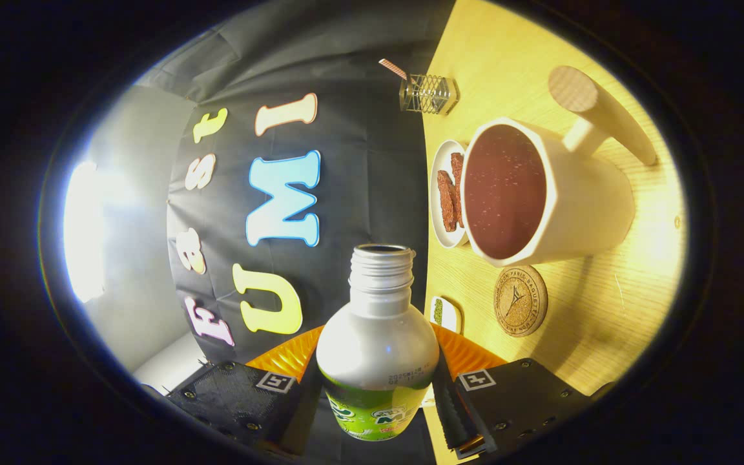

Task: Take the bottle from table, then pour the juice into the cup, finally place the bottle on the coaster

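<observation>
My gripper [375,397] is shut on a silver bottle [377,336] with a green label, held between the two fingers with its uncapped threaded mouth pointing ahead. The whole view is rolled sideways, so the bottle is tilted relative to the table. Beyond the bottle and off to the right stands a white cup [543,194] with a thick wooden handle, full of dark red-brown juice. A round cork coaster [520,301] lies flat on the wooden table [611,310] right beside the cup's base, between the cup and my right finger [507,403].
A small white plate [443,194] with brown biscuit sticks sits behind the cup. A clear glass holder [429,94] with a striped straw stands farther back. A little white dish [444,314] with green bits lies close to the bottle's shoulder. The black cloth wall hangs beyond the table edge.
</observation>
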`<state>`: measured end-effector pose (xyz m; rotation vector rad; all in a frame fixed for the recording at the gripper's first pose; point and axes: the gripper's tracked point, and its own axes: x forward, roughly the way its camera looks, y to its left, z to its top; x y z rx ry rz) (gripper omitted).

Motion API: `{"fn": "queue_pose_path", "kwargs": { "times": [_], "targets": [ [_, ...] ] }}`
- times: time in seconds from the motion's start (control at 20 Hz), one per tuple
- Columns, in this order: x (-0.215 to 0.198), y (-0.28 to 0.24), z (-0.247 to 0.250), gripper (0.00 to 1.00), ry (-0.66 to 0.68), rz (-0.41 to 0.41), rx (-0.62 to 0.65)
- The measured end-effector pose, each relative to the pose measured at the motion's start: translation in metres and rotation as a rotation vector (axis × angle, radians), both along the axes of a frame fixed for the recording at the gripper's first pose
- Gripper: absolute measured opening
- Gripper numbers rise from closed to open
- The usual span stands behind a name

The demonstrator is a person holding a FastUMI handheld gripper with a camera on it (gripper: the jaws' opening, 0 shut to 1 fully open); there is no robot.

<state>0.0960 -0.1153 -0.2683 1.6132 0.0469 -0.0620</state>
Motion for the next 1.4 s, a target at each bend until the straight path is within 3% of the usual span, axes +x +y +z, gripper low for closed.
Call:
{"fn": "queue_pose_path", "kwargs": {
  "times": [0.45,1.4],
  "targets": [
    [-0.001,-0.008,0.002,0.76,-0.025,-0.047,0.159],
    [0.006,-0.003,0.009,0.76,-0.072,-0.057,0.26]
  ]
}}
